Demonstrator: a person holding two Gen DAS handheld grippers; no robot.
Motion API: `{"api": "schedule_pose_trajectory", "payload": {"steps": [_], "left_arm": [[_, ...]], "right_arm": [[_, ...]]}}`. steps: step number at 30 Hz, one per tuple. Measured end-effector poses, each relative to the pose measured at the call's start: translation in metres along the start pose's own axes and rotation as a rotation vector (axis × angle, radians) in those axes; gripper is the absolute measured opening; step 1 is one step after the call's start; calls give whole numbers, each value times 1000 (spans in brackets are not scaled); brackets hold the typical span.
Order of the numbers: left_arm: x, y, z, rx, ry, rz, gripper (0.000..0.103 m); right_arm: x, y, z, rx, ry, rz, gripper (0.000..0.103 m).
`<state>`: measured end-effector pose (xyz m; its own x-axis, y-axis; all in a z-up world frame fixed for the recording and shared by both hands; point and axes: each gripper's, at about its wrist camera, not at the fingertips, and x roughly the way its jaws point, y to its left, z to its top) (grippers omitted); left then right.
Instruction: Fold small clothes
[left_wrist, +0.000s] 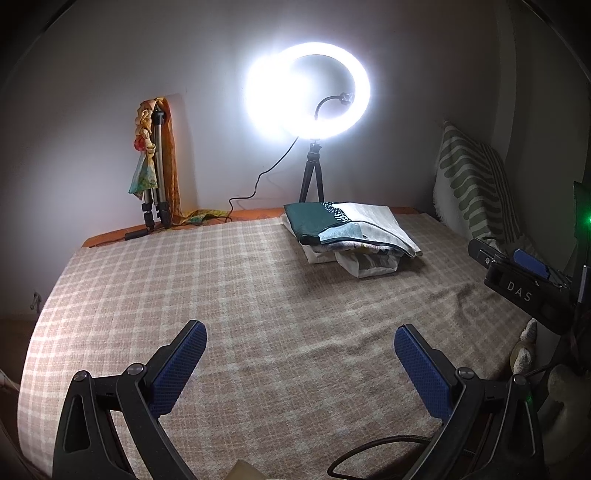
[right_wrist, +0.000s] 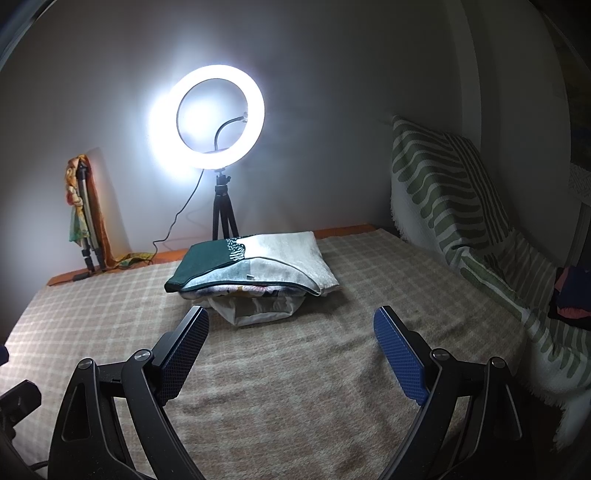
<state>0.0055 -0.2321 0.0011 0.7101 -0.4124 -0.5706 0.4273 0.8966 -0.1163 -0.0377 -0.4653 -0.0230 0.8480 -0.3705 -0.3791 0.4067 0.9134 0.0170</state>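
Note:
A stack of folded clothes (left_wrist: 351, 232) lies at the far middle of the checked bed cover (left_wrist: 221, 295); the top piece is dark green and pale grey. It also shows in the right wrist view (right_wrist: 255, 269), straight ahead. My left gripper (left_wrist: 299, 334) is open and empty, above bare cover, well short of the stack. My right gripper (right_wrist: 291, 317) is open and empty, just in front of the stack. The right gripper's body (left_wrist: 532, 288) shows at the right edge of the left wrist view.
A lit ring light on a small tripod (left_wrist: 310, 96) stands behind the stack (right_wrist: 214, 118), its cable trailing left. A folded tripod with scarves (left_wrist: 157, 166) leans on the wall at back left. A green-striped cushion and throw (right_wrist: 454, 199) line the right side.

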Motion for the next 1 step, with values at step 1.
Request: {"api": "schedule_pose_trajectory", "payload": {"steps": [1], "left_arm": [[0, -1, 0, 1, 0, 1, 103]], "right_arm": [[0, -1, 1, -1, -2, 1, 91]]}}
